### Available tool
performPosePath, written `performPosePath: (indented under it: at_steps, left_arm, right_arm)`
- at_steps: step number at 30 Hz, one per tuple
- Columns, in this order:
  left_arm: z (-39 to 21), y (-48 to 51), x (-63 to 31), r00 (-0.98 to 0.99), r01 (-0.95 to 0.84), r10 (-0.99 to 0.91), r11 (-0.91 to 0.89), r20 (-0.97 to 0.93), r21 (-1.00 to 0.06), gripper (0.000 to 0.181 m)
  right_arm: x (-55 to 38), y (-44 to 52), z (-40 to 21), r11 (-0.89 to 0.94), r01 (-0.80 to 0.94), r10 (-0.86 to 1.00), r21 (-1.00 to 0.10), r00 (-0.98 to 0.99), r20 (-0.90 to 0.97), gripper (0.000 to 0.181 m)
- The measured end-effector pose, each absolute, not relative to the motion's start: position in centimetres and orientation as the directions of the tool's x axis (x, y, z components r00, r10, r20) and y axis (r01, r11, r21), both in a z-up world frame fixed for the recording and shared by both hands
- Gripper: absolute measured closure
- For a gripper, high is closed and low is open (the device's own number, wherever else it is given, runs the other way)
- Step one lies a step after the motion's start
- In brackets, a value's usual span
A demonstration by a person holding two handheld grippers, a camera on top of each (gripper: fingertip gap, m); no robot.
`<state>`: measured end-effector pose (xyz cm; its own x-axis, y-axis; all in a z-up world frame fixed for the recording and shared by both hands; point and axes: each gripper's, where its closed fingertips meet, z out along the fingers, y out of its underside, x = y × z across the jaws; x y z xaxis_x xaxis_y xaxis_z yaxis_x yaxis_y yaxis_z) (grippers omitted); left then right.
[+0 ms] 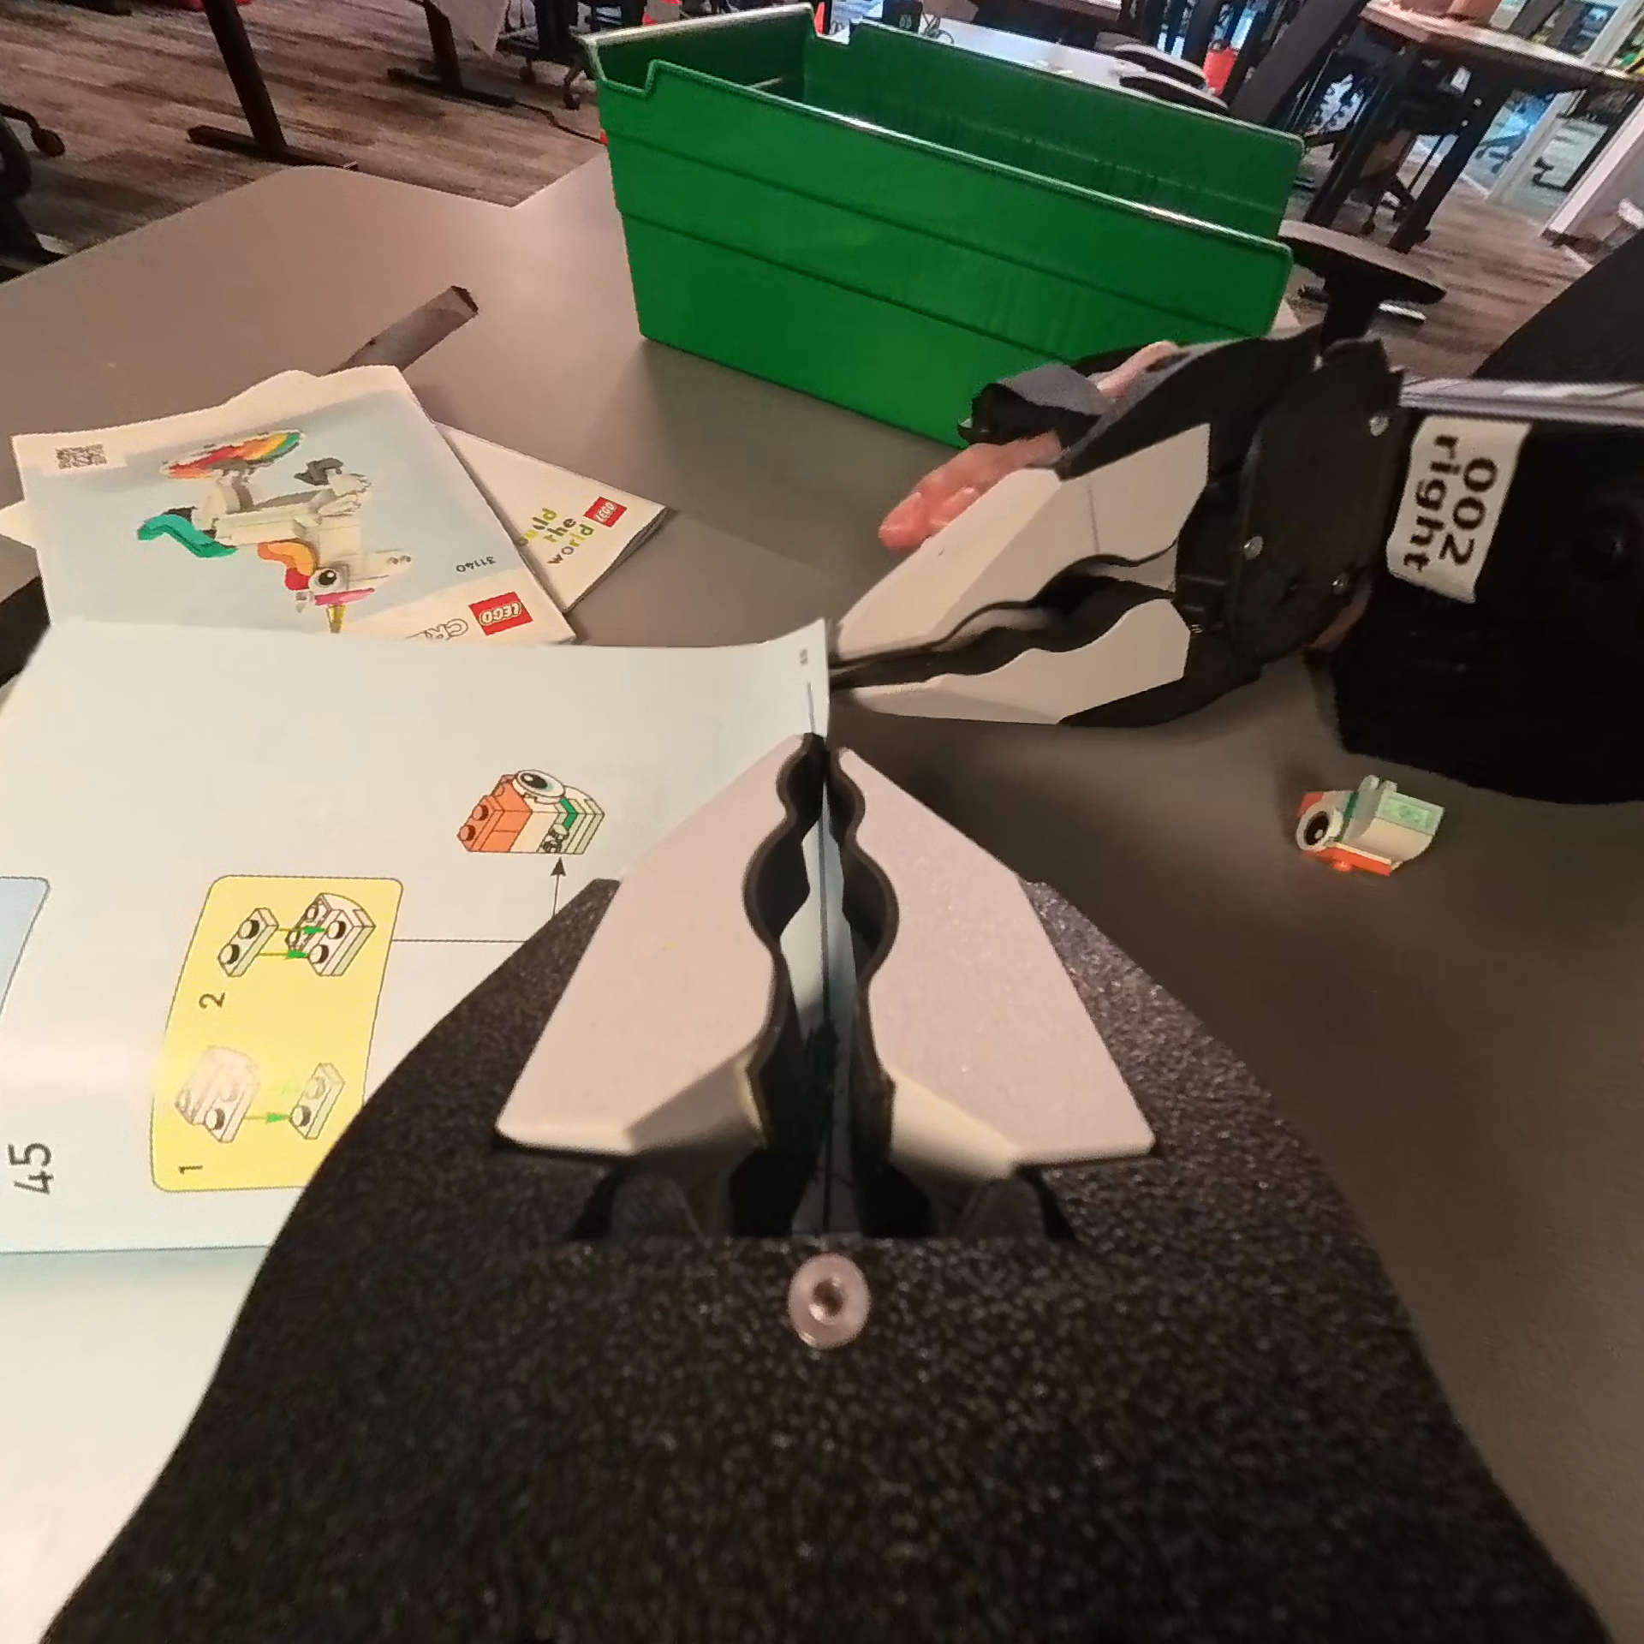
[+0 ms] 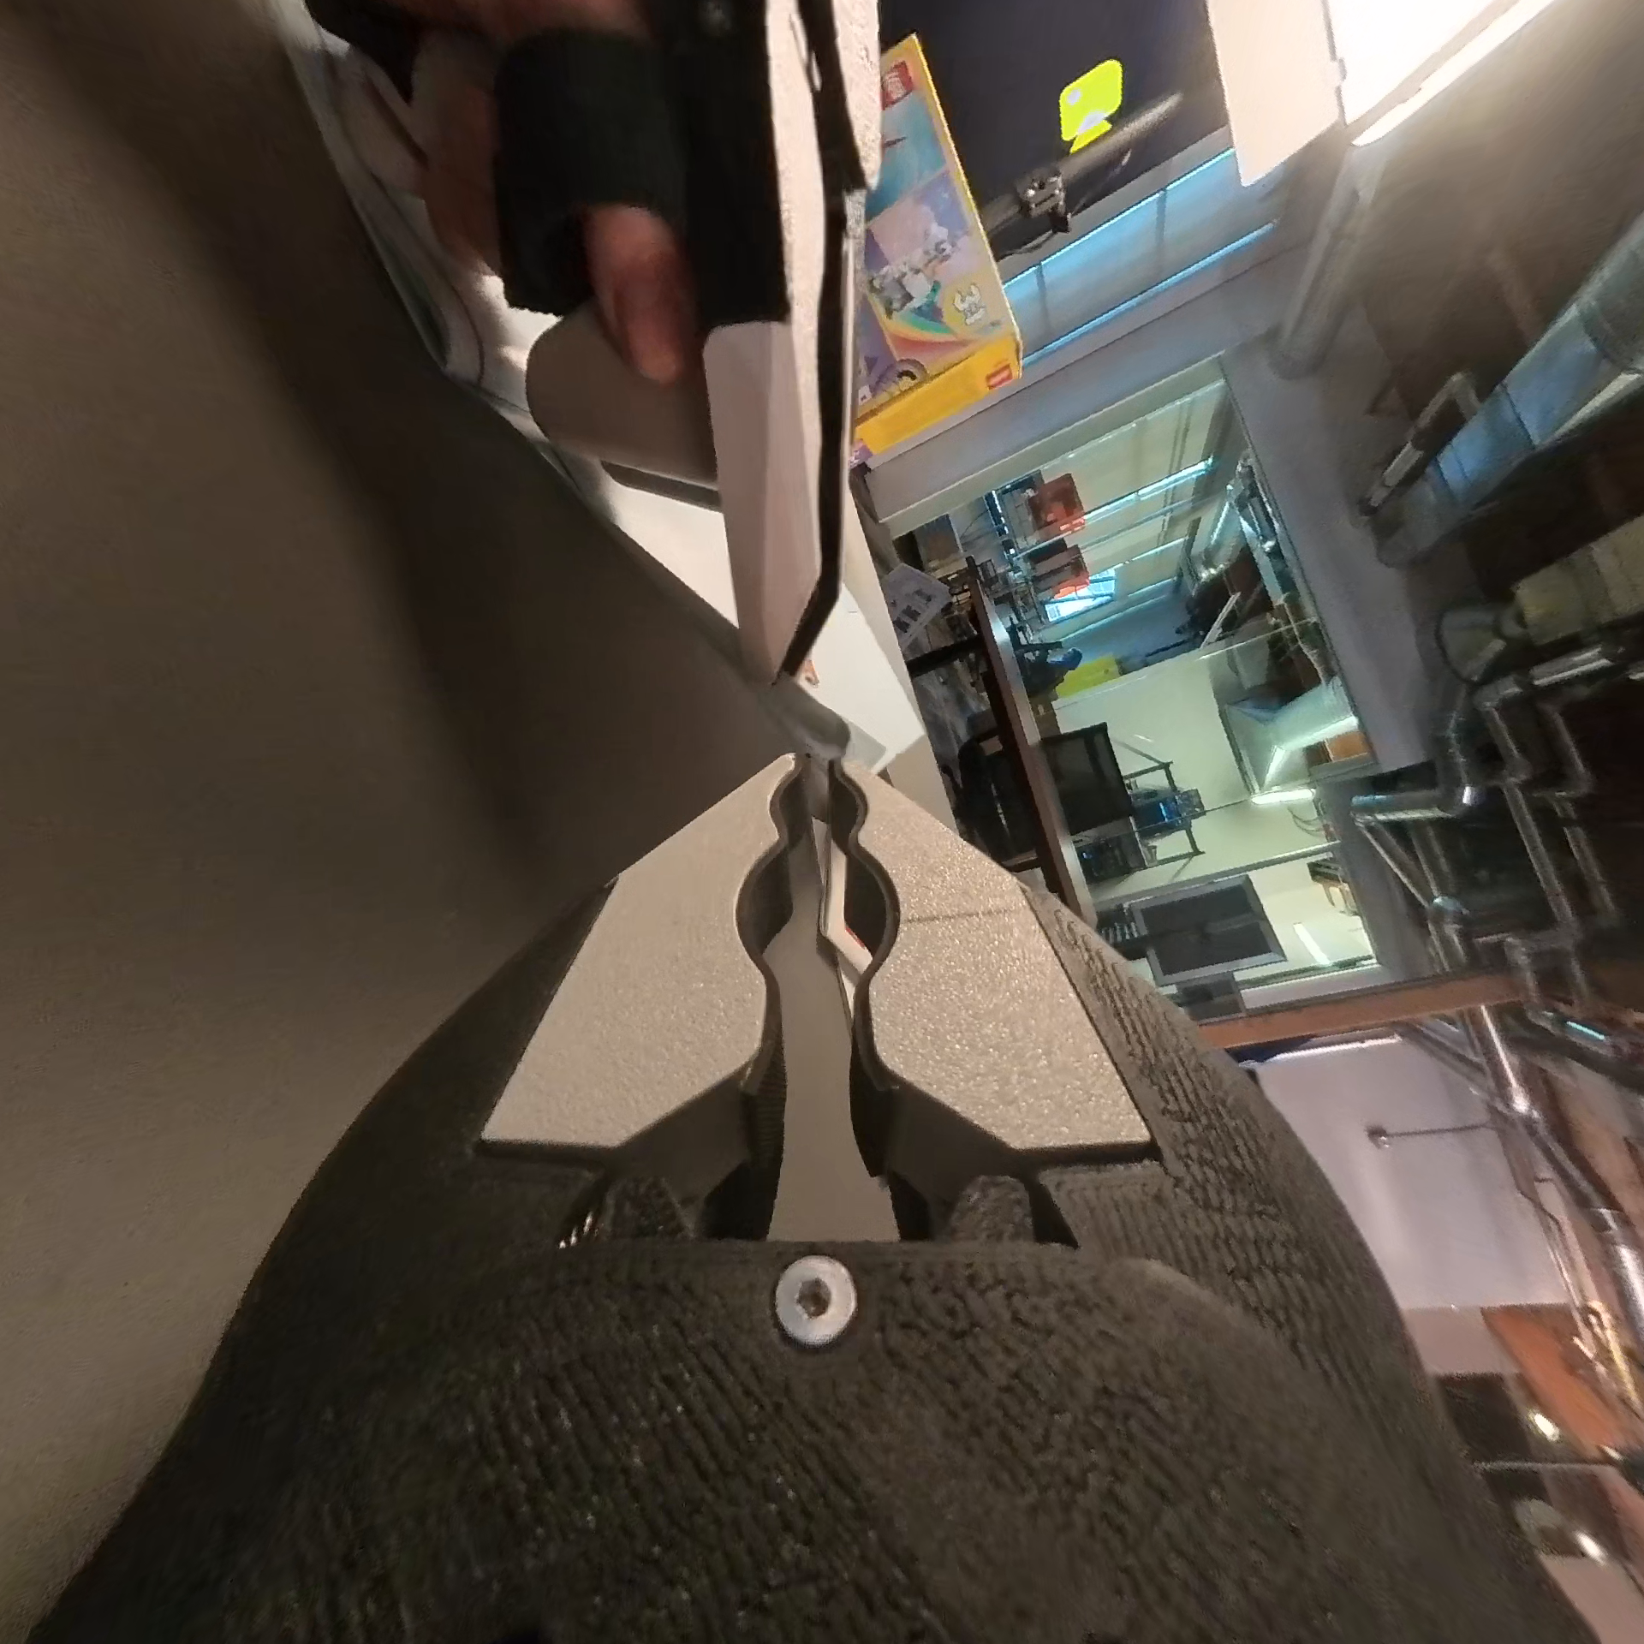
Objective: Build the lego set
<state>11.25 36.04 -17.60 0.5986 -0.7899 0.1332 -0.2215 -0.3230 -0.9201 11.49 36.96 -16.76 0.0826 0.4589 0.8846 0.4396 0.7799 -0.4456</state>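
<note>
Left gripper (image 1: 823, 756) has its jaws pinched on the corner of the open pale-blue paper instruction page (image 1: 374, 801), and the right gripper (image 1: 845, 672) clamps that same corner edge from the side. The small white, orange and green lego head with one eye (image 1: 1365, 823) lies on the grey desk (image 1: 1156, 1023), near the right gripper. A green plastic bin (image 1: 934, 240) stands behind.

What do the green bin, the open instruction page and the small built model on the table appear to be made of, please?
Green bin: apparently rigid moulded plastic, with a smooth, slightly glossy wall. Open instruction page: thin printed paper, matte, with a curling edge. Small built model: hard plastic bricks, white, orange and pale green, with crisp edges.
</note>
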Motion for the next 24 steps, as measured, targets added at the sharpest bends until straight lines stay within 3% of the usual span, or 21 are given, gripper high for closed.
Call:
performPosePath:
  at_steps: [17, 24]
  left_arm:
    - [-17.74, 36.03, 11.31, 0.599, -0.231, -0.79, -0.322, 0.127, -0.918, 0.181]
    - [-17.67, 36.03, 11.27, 0.6, -0.222, -0.789, -0.326, 0.135, -0.919, 0.181]
  right_arm:
    - [11.65, 37.49, -16.42, 0.768, 0.456, 0.451, -0.45, 0.114, 0.885, 0.173]
    - [11.7, 37.34, -16.35, 0.772, 0.449, 0.452, -0.45, 0.111, 0.885, 0.18]
